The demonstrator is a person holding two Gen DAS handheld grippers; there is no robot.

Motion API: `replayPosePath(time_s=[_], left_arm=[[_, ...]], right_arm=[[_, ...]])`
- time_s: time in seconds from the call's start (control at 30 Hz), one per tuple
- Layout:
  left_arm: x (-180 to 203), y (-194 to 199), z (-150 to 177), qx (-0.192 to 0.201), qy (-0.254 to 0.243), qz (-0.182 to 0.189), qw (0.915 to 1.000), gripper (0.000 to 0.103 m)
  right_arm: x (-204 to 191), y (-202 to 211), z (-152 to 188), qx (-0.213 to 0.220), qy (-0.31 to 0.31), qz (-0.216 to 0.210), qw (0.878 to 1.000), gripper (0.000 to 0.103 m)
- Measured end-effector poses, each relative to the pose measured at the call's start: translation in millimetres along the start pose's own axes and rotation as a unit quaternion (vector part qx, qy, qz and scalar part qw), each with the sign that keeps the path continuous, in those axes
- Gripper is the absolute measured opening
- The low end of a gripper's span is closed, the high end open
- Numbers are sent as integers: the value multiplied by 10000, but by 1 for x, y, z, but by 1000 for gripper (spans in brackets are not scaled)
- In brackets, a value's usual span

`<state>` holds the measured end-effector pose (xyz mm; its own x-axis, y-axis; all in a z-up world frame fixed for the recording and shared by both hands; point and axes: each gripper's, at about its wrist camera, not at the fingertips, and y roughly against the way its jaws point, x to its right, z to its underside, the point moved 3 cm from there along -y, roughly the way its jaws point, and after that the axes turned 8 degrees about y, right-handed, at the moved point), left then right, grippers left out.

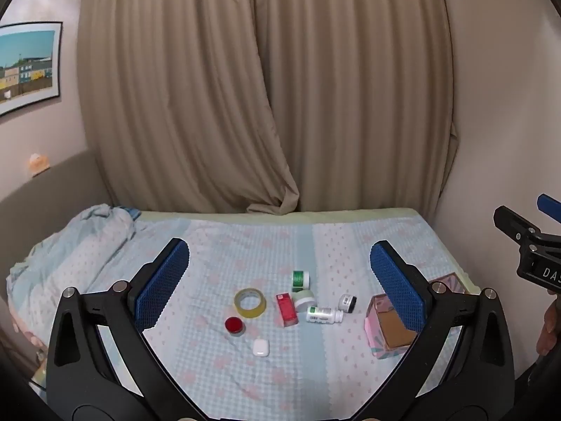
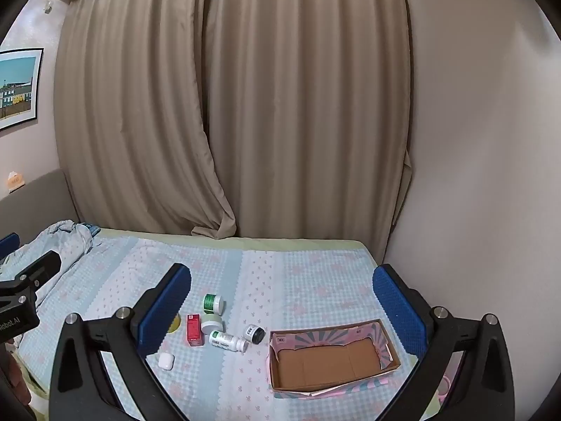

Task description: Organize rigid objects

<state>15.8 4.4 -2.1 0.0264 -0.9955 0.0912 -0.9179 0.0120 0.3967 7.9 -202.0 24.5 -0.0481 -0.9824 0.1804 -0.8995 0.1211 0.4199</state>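
Blue ribbed pads line both claws, and both stand spread wide with nothing between them. The left gripper [image 1: 279, 280] hangs above the near half of the bed [image 1: 350, 238], its open span framing the scattered items. The right gripper [image 2: 282, 301] hovers likewise, with the cardboard box [image 2: 392, 351] lying under its right-hand finger, toward the bed's right edge.

Outward from the left claw lie a yellow tape roll [image 1: 249, 303], a red-lidded jar [image 1: 234, 326] and a white earbud case [image 1: 261, 347], the last nearest the bed's front edge. Just right of them a red carton [image 1: 286, 309] lies flat, its long axis running roughly front to back. Beside it sit a pale-lidded jar [image 1: 303, 300] and a green-labelled jar [image 1: 301, 279]. A white pill bottle [image 1: 324, 315] lies on its side, long axis running left to right, cap pointing toward the box. A small black-capped bottle [image 1: 347, 303] sits just behind that cap.

The box looks empty, so sorting seems not yet begun. The bottles lie between the claws, nearer the right one and the box; the tape, red jar and case fall more readily to the left.
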Motion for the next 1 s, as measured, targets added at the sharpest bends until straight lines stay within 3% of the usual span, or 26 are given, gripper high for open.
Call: replayPosePath(time_s=[0.67, 1.0], left_arm=[[6, -3, -2, 61, 32, 12, 10000, 103], [7, -4, 0, 25, 53, 31, 10000, 103]], right_arm=[[4, -18, -12, 143, 66, -124, 9998, 103], [2, -26, 0, 103, 80, -105, 9999, 103]])
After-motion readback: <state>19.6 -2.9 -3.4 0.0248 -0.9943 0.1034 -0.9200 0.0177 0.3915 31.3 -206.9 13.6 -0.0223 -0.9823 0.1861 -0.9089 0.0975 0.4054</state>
